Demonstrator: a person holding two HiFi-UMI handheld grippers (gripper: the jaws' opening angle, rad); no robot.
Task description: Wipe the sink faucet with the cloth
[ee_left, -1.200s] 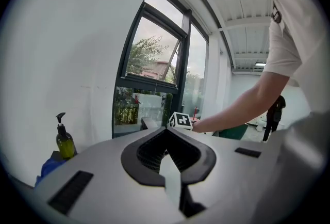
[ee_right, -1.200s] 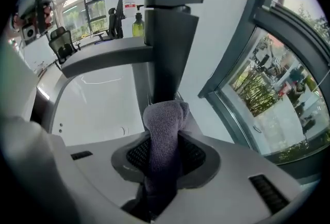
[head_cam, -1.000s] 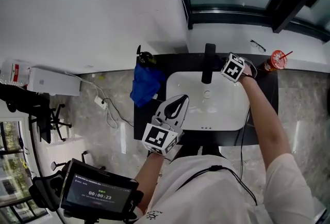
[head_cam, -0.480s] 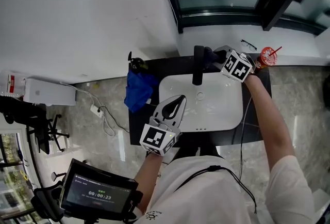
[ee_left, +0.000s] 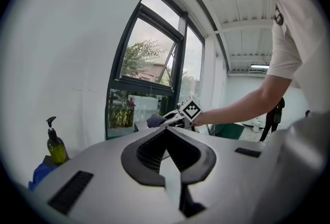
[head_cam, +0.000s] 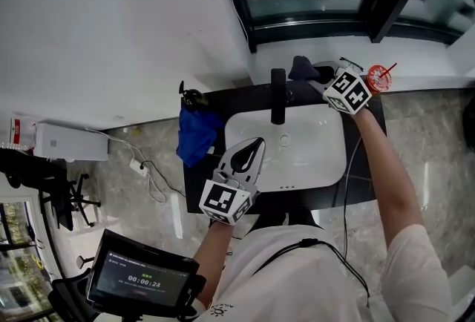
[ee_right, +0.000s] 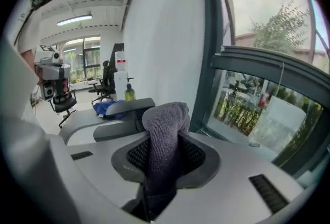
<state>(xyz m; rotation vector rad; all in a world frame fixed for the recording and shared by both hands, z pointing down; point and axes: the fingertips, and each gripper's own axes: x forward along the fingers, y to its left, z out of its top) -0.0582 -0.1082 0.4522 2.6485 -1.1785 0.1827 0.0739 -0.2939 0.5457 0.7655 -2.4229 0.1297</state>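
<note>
The black faucet (head_cam: 278, 95) stands at the back of the white sink (head_cam: 312, 165). My right gripper (head_cam: 313, 73) is shut on a dark grey-purple cloth (head_cam: 300, 67), held just right of and behind the faucet's top, apart from it. In the right gripper view the cloth (ee_right: 164, 120) bulges up from between the jaws of that gripper (ee_right: 166, 140), with the faucet (ee_right: 124, 108) just beyond. My left gripper (head_cam: 249, 150) hovers over the sink's front left corner, shut and empty. The left gripper (ee_left: 165, 132) looks toward the right gripper (ee_left: 167, 121) and its cloth (ee_left: 154, 121).
A blue rag (head_cam: 194, 133) hangs over the counter's left edge, with a soap bottle (head_cam: 191, 98) behind it. A red cup (head_cam: 378, 77) and glasses (head_cam: 349, 61) sit at the back right by the window. A person's forearm (head_cam: 386, 165) crosses the sink's right side.
The right gripper has risen with the cloth, from low beside the faucet's right side to near its top, and has tilted. The left gripper has stayed in place.
</note>
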